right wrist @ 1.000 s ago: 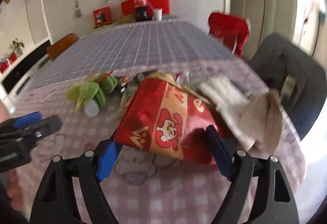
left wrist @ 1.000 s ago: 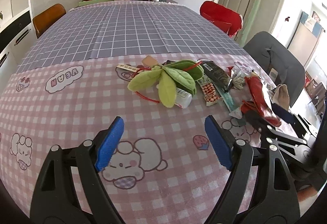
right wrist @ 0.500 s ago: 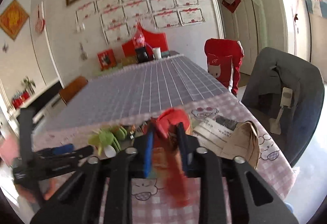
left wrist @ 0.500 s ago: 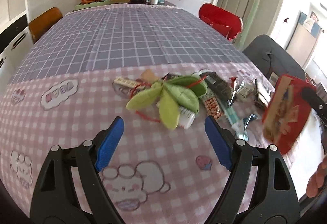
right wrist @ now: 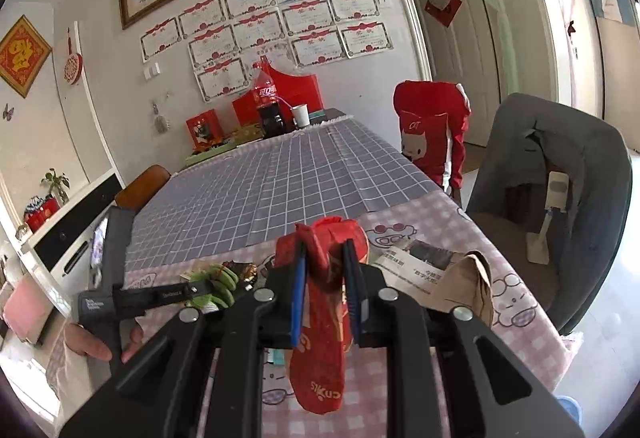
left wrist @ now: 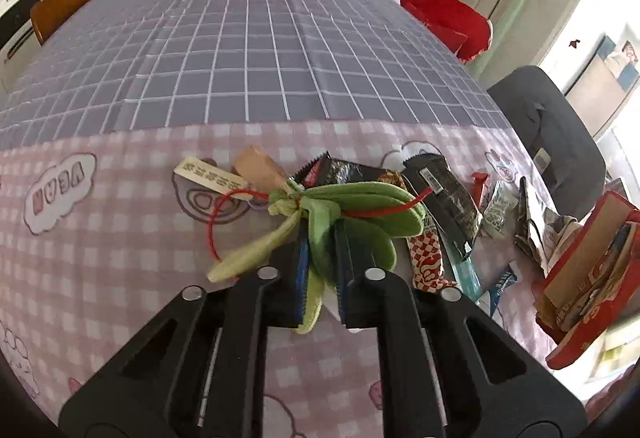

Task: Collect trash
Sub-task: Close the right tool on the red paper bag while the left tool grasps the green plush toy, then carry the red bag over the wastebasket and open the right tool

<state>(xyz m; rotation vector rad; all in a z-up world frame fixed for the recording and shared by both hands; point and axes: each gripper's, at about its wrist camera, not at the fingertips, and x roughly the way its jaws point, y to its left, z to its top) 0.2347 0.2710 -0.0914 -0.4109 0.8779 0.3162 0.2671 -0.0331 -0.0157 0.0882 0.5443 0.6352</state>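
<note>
The left hand-held gripper [left wrist: 320,270] is pinching a leaf of the green leafy bundle [left wrist: 360,206], its jaws having just been closing onto it, so the blue pads [left wrist: 301,278] are pressing the green strip from both sides; the bundle is lying on the pink checked cloth of the table [left wrist: 120,238], tied with a red string [left wrist: 216,222] that is looping out toward 9 o'clock; a paper tag [left wrist: 208,174] and a tan wooden spoon-shaped piece [left wrist: 256,170] are lying just beyond the bundle at 11 o'clock; toward 3 o'clock a scatter of trash is resting on the table: a dark snack wrapper [left wrist: 444,198], a red-and-white checked wrapper [left wrist: 426,258] and a small white sachet [left wrist: 498,206]; at the far 3 o'clock edge a red paper bag [left wrist: 588,278] is hanging open with crumpled wrappers inside; the right hand-held gripper [right wrist: 328,282] is clamping the top of that red paper bag [right wrist: 320,358], which is drooping below the jaws above the table; a folded newspaper [right wrist: 408,262] and a brown paper bag [right wrist: 468,286] are lying at 3 o'clock from it; at 9 o'clock the left hand-held gripper [right wrist: 208,290] is reaching to the green leafy bundle [right wrist: 220,282], gripped by a hand [right wrist: 92,342]
</note>
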